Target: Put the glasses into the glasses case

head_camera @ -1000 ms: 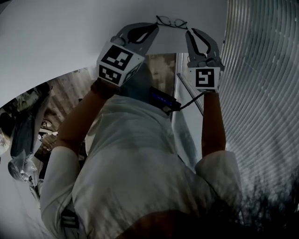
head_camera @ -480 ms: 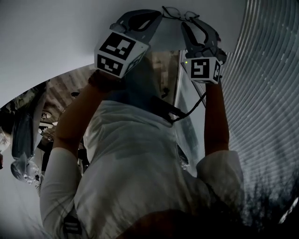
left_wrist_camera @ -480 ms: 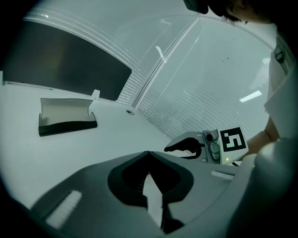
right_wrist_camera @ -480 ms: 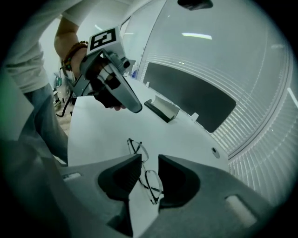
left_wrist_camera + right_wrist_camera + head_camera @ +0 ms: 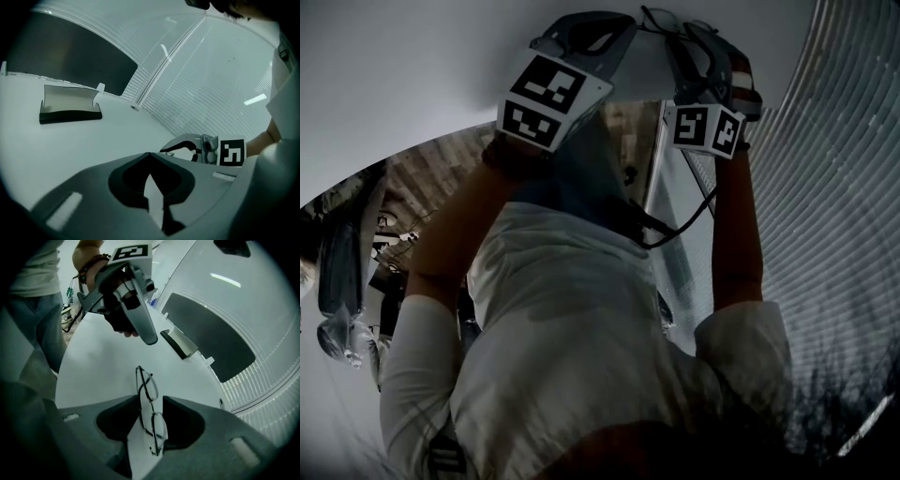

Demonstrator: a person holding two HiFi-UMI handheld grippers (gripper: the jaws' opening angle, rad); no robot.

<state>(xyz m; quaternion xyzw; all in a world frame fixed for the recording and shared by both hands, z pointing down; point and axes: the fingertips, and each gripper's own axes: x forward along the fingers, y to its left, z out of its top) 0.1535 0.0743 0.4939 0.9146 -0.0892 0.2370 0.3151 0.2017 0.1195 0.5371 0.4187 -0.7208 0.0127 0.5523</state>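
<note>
Thin dark-rimmed glasses (image 5: 150,413) rest on edge on the white table (image 5: 103,366), lengthwise in the gap between the jaws of my right gripper (image 5: 150,397). Those jaws have just been opening and stand open, with the frame between them. In the head view the glasses (image 5: 661,19) show at the top edge beside my right gripper (image 5: 689,33). My left gripper (image 5: 149,153) is shut on nothing; its fingers (image 5: 140,329) hover just beyond the glasses, apart from them. The glasses case (image 5: 70,105) lies open farther back on the table, also seen as the case (image 5: 180,344) past the left gripper.
A dark panel (image 5: 70,56) stands along the table's far edge, with ribbed white blinds (image 5: 211,84) beside it. The person's torso (image 5: 581,356) fills the lower head view. Bare table surface (image 5: 93,140) stretches between the grippers and the case.
Both grippers have shifted toward the top of the head view, taking the glasses with them. The right gripper's marker cube has rolled to one side.
</note>
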